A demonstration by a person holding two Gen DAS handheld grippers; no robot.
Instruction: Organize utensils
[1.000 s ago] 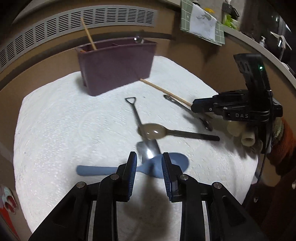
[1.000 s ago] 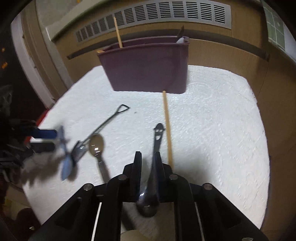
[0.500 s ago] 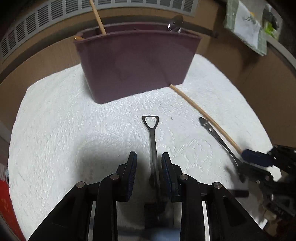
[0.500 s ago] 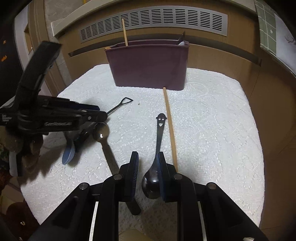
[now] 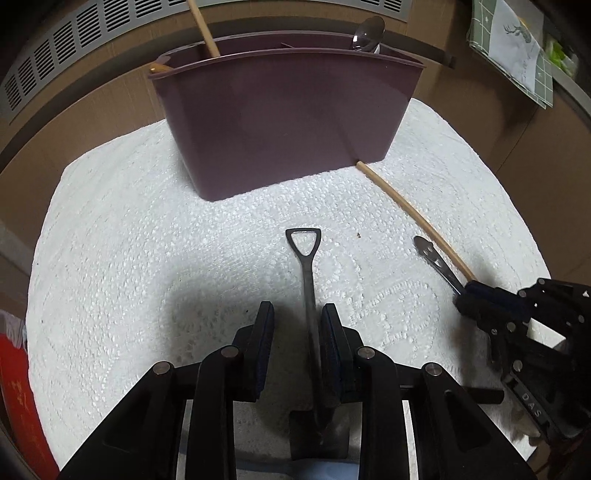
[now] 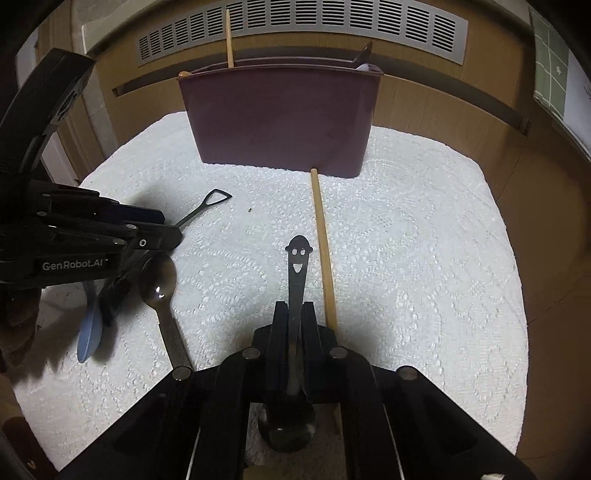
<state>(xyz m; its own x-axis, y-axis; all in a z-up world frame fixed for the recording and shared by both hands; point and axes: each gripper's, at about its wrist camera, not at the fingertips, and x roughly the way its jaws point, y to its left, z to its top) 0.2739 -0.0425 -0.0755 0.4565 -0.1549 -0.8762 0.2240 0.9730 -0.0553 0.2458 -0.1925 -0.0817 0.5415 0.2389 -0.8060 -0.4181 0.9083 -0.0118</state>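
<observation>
**Both grippers on spoons, pick-up step**

Smiley-handled spoon (image 6: 295, 273): lies on the white cloth (image 6: 424, 266), handle pointing at the maroon caddy (image 6: 280, 118), bowl back under the tool. Right gripper (image 6: 293, 314) has its pads pressed narrow against the handle — holding it, by the look of it. Spoon not clearly lifted.

Shovel-handled spoon (image 5: 308, 280): also flat on the cloth, loop end toward the caddy. Left gripper (image 5: 297, 325) straddles the shaft, jaws partly apart; right pad close to the metal, left pad clear of it. Not gripped.

Chopstick (image 6: 322, 243) lies just beside the smiley spoon, tip touching the caddy base. A dark-handled spoon (image 6: 162, 295) and a blue spoon (image 6: 90, 328) sit near the left tool.

Caddy already has a chopstick (image 5: 203, 27) and a spoon (image 5: 367, 33) standing in it.

Judgement: grasping stage. Next calls for pinching the left side shut, then lifting each spoon clear and dropping it into the caddy's spoon side.
</observation>
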